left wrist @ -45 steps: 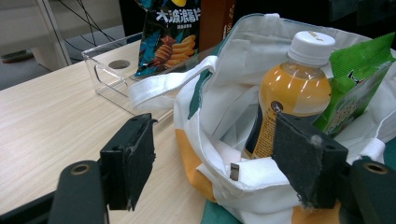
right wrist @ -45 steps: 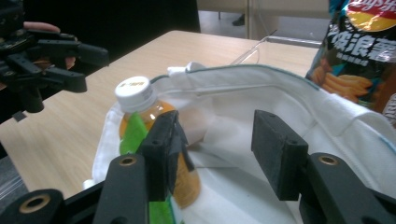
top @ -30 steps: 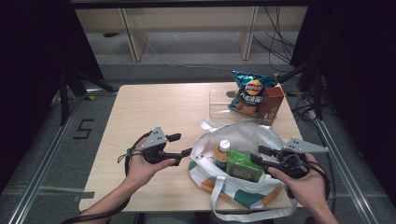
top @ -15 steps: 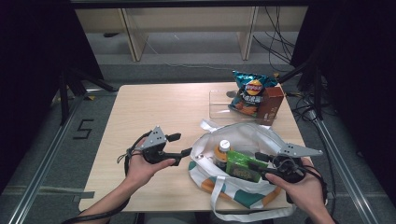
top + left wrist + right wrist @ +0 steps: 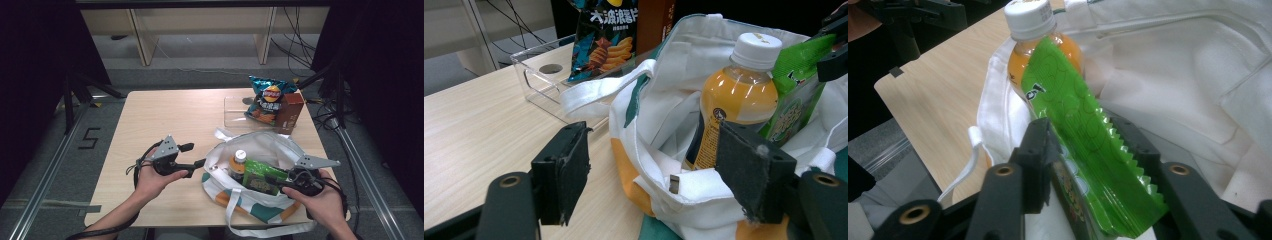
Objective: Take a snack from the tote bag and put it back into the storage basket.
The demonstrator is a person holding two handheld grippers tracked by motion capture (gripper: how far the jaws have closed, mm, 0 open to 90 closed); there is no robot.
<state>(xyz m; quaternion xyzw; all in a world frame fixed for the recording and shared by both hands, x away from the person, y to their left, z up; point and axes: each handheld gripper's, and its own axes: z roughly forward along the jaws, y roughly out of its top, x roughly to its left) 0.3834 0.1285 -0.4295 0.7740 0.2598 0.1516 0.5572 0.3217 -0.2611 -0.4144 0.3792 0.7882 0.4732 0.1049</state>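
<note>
From the high view, the tote bag [image 5: 260, 185] sits at the tabletop's near right corner, its mouth facing up so goods can be lifted out. The left gripper [image 5: 192, 155] waits at its rim.

In the left gripper view, those jaws stand apart, straddling the bag's edge (perhaps steadying it).

In the right gripper view, the right gripper [image 5: 1088, 145] has just been closing and now clamps the green packet [image 5: 1083, 150] against the juice bottle [image 5: 1033, 30]; half a second ago it stood wider.

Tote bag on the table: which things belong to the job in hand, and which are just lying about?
In the job:
- tote bag
- green pouch, between the right gripper's jaws, which have just been closing
- orange bottle, standing in the bag
- left gripper, open astride the bag's rim

Lying about:
- chip bag
- brown box
- clear tray
</note>
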